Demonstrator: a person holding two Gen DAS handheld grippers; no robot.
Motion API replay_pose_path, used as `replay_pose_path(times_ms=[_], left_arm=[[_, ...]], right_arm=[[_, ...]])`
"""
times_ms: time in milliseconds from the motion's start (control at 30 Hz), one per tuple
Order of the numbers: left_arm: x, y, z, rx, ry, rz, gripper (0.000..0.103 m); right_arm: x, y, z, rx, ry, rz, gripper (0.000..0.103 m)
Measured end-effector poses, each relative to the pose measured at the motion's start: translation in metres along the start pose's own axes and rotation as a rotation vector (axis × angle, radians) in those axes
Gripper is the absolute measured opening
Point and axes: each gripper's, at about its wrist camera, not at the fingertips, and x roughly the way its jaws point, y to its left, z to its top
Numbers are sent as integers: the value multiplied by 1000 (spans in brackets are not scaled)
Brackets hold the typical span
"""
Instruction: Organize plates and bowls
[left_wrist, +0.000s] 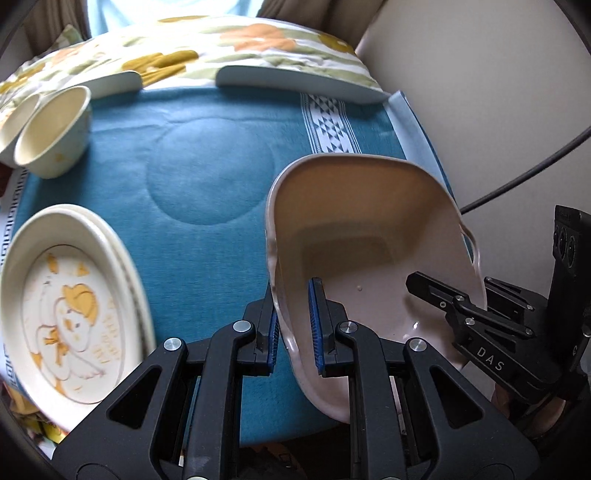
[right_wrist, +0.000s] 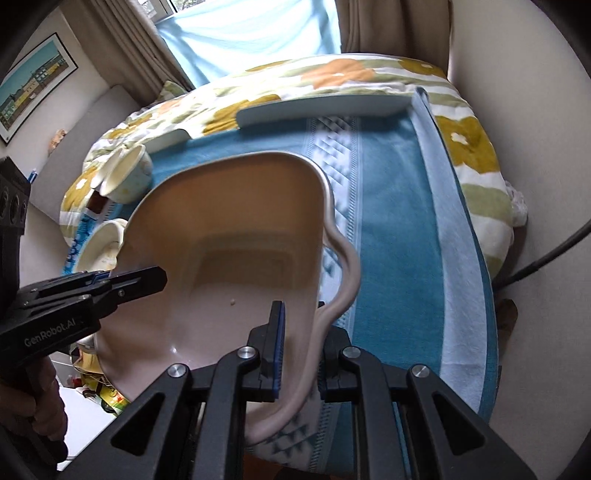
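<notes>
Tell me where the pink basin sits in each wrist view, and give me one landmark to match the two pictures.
Left wrist view: the pink basin fills the lower right, its near-left rim clamped by the left hand-held gripper.
Right wrist view: the basin fills the centre and lower left, its right rim clamped by the right hand-held gripper.
Shared landmark: the white patterned stripe on the blue cloth, just beyond the basin.

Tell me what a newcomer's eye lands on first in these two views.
The big pinkish-beige tub dominates, carried tilted above the blue cloth, with the left gripper clamped on one rim and the right gripper on the opposite one. Next come the duck-print plates stacked at the cloth's left edge, with two cream bowls beyond them.
</notes>
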Motion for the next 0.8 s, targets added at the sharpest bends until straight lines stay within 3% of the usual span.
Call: replay_pose_path(times_ms=[633,800], left_arm=[[37,-4,-6,37,47,18,13],[40,-5,-5,40,65,74,15]], right_arm=[[18,-26,-18,56,21,30,13],[20,-32,-17,94,35,50,13]])
